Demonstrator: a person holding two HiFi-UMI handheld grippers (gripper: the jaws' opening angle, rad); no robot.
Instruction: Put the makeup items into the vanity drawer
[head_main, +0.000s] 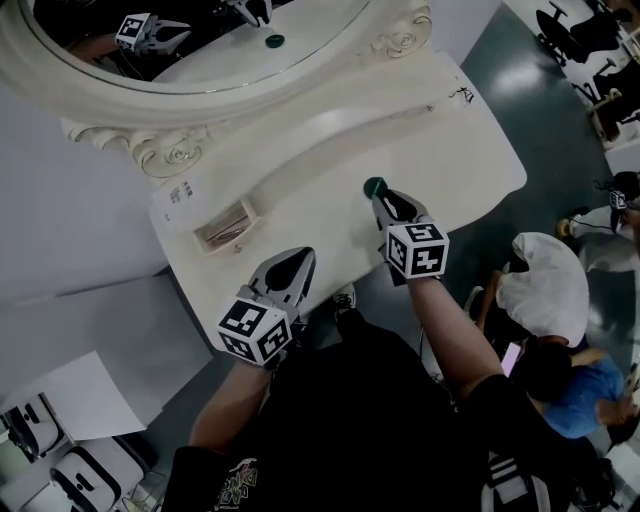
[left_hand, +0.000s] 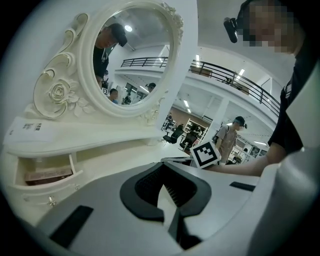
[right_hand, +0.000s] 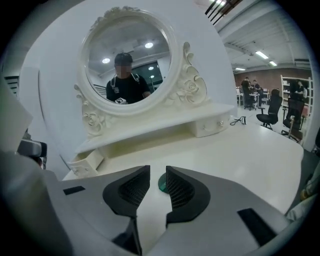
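Note:
A small round dark-green makeup item (head_main: 374, 186) lies on the white vanity top (head_main: 300, 160). My right gripper (head_main: 384, 197) stands open just in front of it, tips nearly at it. In the right gripper view the green item (right_hand: 161, 183) shows in the narrow gap between the jaws, partly hidden by the right finger. The small left drawer (head_main: 216, 243) is pulled open with a flat pinkish-brown thing lying inside it; it also shows in the left gripper view (left_hand: 20, 175). My left gripper (head_main: 292, 262) hovers at the table's front edge, shut and empty, right of the drawer.
The oval mirror (head_main: 190, 60) with its carved frame stands at the back. A second small drawer (right_hand: 214, 126) on the right is closed. A thin black item (head_main: 463, 95) lies at the far right corner. People sit on the floor to the right (head_main: 550, 290).

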